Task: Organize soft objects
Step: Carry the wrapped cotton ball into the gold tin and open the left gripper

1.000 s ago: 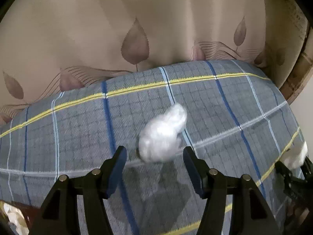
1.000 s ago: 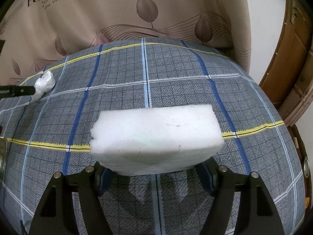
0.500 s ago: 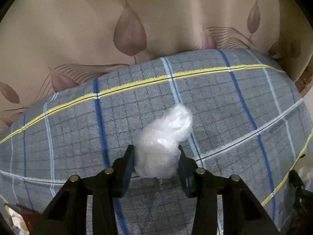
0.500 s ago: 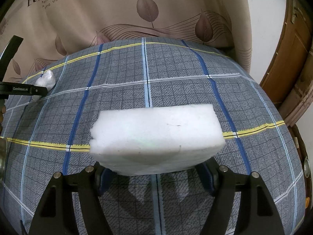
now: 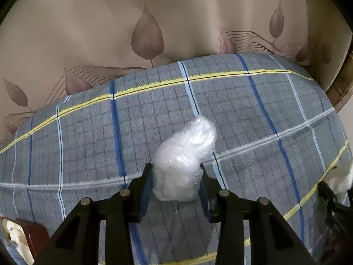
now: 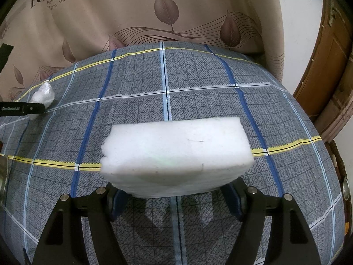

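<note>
A crumpled clear plastic wad (image 5: 187,150) rests on the grey plaid cloth (image 5: 88,143). My left gripper (image 5: 175,172) has its jaws closing on the wad's near end, and both pads touch its sides. The right wrist view shows the same wad (image 6: 43,96) far left, with a left finger (image 6: 22,108) across it. My right gripper (image 6: 175,193) is shut on a white foam block (image 6: 176,154), held just above the cloth with its shadow underneath. The block hides the right fingertips.
A beige curtain with leaf print (image 5: 145,37) hangs along the far edge of the cloth. A wooden door (image 6: 326,66) stands at the right. A dark red thing with white material (image 5: 24,234) sits low left in the left wrist view.
The left jaws have come in from wide apart onto the sides of the plastic wad, and the gripper has edged forward around it. The right gripper and foam block have kept still.
</note>
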Available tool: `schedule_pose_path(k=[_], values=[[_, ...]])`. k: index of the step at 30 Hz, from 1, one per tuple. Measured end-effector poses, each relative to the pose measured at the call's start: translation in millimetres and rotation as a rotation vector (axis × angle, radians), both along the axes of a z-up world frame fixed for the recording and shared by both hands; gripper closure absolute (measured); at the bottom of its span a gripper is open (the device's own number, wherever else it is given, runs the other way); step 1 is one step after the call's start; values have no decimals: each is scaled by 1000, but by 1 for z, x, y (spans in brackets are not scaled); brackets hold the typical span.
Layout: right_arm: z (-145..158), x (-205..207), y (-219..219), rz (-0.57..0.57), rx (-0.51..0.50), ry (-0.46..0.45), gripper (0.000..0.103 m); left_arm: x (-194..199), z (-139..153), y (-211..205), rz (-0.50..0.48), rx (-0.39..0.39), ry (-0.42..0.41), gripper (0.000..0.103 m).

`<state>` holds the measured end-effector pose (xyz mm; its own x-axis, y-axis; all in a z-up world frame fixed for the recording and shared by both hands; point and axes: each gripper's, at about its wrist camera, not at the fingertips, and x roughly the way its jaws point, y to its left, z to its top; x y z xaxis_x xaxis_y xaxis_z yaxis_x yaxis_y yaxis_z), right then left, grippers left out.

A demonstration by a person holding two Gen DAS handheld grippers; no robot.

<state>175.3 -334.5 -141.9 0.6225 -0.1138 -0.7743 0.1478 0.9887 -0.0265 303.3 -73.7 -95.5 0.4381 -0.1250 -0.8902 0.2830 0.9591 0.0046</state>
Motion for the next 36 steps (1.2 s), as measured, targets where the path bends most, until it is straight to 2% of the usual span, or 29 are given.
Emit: schedule_pose_path(k=[9,23,26,36], values=[[0,0,0,1,8,0,32,-29,12,5,15,-30,5,64],[0,0,-1,2,3,2,32,-89,34,4,6,-17,-8,64],[0,0,-1,2,4,2,32,-103,42,9,11,-58,-17,64],[0,0,-1,1,0,4,32,-143,68,26,10,-78,-56,64]])
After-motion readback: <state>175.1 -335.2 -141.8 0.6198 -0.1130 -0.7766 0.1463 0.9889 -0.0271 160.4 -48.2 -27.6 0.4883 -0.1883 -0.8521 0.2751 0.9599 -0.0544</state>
